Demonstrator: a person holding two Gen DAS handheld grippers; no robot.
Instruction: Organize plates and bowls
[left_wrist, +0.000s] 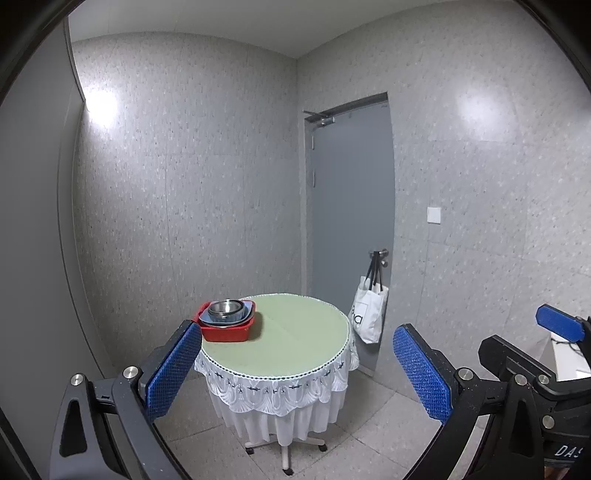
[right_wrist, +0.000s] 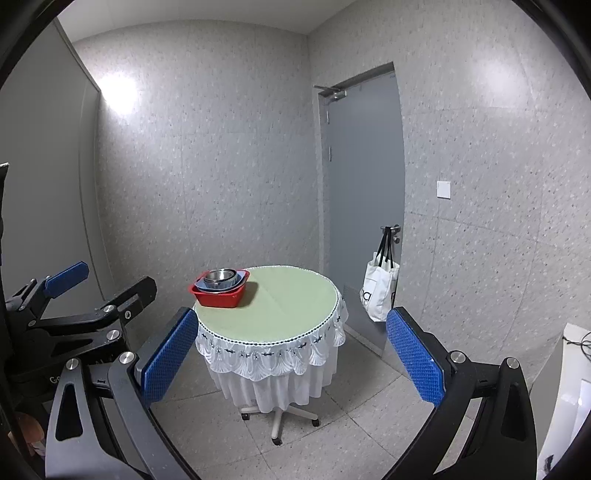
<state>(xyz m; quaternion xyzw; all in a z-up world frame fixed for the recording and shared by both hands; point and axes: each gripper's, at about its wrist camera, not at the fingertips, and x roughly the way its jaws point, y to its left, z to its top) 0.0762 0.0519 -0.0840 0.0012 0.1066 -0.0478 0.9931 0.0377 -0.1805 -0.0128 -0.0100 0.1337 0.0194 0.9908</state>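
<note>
A red square basin (left_wrist: 229, 330) sits at the back left of a round table (left_wrist: 295, 343). A blue-grey square plate (left_wrist: 242, 318) and a steel bowl (left_wrist: 226, 308) are nested in it. The same stack shows in the right wrist view: basin (right_wrist: 219, 295), bowl (right_wrist: 220, 276). My left gripper (left_wrist: 295, 373) is open and empty, well short of the table. My right gripper (right_wrist: 291, 354) is open and empty too, also back from the table. The right gripper's fingers (left_wrist: 559, 323) show at the right edge of the left wrist view.
The table has a green top (right_wrist: 291, 302), a white lace skirt and a wheeled base (right_wrist: 277, 417). A grey door (left_wrist: 351, 221) stands behind, with a white tote bag (left_wrist: 369, 314) on its handle. White furniture (right_wrist: 569, 387) is at the far right.
</note>
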